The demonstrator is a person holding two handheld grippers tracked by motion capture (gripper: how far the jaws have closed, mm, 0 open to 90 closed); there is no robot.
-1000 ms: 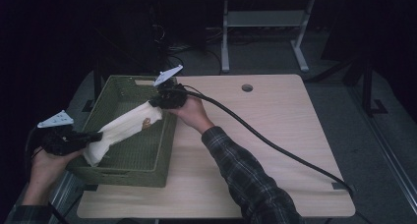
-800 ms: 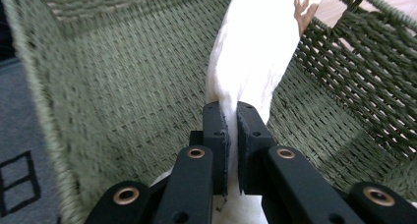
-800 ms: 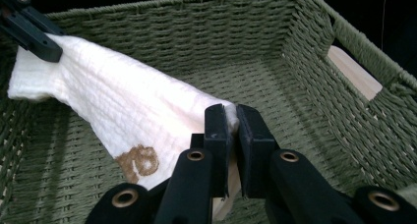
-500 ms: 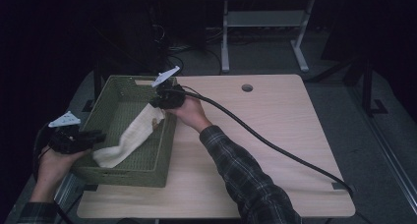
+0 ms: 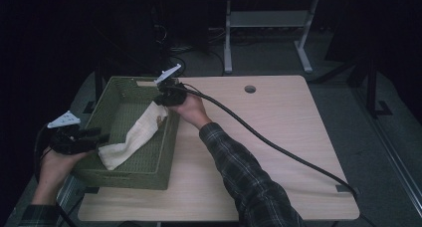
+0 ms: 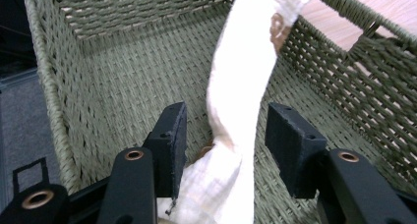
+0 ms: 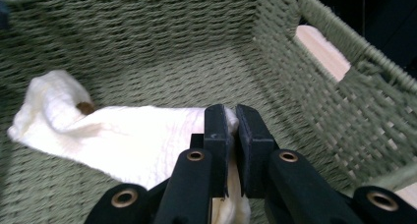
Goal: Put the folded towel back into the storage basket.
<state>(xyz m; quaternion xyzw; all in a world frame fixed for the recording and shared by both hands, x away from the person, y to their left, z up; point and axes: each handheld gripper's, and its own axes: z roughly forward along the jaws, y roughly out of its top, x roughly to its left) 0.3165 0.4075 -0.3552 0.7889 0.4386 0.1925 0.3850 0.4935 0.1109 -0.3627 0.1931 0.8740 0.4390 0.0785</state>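
My right gripper (image 7: 227, 128) hides the cloth (image 7: 123, 140) corner it pinches. In my left gripper view the cloth's near end runs off the bottom edge. From above, the basket (image 5: 127, 170) wall hides the cloth's underside, and my left gripper (image 5: 97, 136) is too dark to read.

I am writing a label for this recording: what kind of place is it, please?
Probably a workshop or laboratory set up for recording, not a home. A plain wooden table with a cable hole stands on a grey floor in a dark room, another desk's metal frame stands behind, and cabled grippers handle a cloth in a green woven basket.
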